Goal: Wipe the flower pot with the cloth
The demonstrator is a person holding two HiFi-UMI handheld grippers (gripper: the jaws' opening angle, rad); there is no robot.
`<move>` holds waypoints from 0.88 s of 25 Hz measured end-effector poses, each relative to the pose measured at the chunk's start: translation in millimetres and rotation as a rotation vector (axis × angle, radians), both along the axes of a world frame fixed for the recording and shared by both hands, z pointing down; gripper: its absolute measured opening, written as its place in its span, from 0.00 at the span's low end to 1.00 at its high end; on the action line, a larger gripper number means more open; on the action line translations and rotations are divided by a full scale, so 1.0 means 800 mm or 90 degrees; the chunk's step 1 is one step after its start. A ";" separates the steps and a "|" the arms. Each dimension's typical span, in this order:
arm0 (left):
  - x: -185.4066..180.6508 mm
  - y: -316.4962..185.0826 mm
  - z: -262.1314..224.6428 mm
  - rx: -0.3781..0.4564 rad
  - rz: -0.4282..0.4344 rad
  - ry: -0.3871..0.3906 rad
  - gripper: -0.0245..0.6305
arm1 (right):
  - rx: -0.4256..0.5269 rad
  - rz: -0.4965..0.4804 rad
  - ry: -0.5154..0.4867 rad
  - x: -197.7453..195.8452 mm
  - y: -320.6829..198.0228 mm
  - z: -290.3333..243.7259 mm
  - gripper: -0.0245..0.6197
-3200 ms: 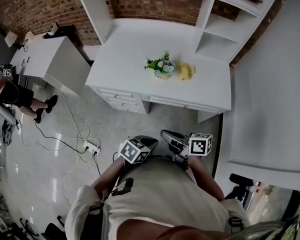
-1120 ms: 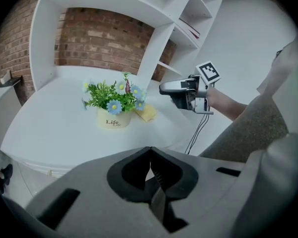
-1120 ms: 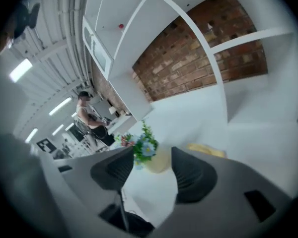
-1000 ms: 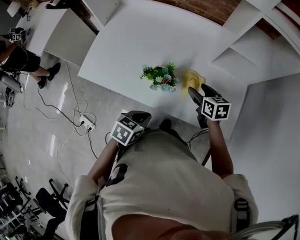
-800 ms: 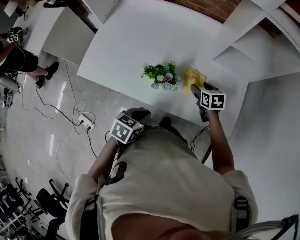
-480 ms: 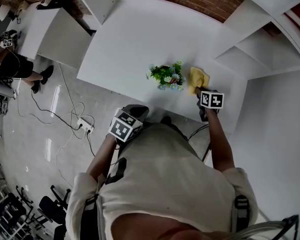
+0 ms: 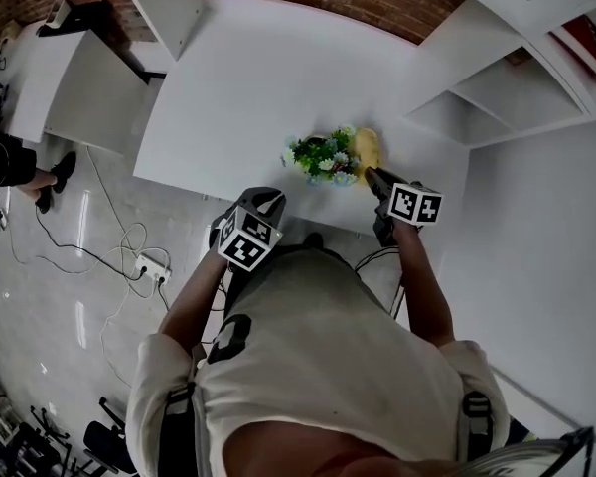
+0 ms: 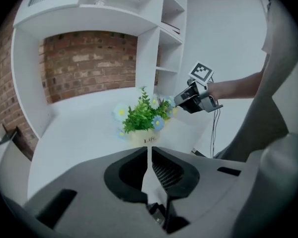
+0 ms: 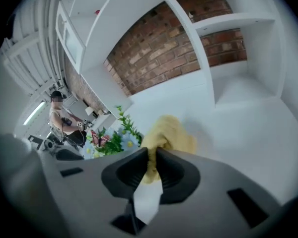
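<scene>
**Right claw bites the yellow cloth**

The right gripper (image 7: 370, 175) has just been closing, and its jaws now pinch the bunched yellow cloth (image 7: 366, 149), right of centre in the head view. The flower pot (image 7: 323, 157) stands just left of the cloth, near the front edge of the white desk (image 7: 258, 68). The left gripper (image 7: 266, 199) hangs lower left, jaws pressed together on nothing, aimed at the pot.

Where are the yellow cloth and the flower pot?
cloth (image 9: 169, 133): right gripper view, its bunched middle.
pot (image 8: 144, 138): left gripper view, its cream front.
</scene>
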State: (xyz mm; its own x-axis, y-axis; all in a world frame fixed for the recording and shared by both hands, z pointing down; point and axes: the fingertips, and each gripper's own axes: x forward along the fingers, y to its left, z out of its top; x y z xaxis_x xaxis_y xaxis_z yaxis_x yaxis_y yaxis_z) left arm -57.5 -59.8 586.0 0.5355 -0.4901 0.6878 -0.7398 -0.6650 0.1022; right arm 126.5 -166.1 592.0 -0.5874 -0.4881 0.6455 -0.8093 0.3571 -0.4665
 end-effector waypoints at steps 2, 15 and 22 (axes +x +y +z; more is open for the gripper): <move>0.006 -0.022 0.003 0.029 0.024 -0.012 0.21 | 0.012 -0.018 0.007 -0.013 0.001 -0.010 0.13; 0.038 -0.109 0.071 0.050 0.057 -0.005 0.49 | -0.026 -0.034 -0.051 -0.046 0.023 0.021 0.14; 0.053 -0.121 0.079 0.040 0.015 0.005 0.48 | -0.042 -0.069 -0.073 -0.066 0.019 0.044 0.14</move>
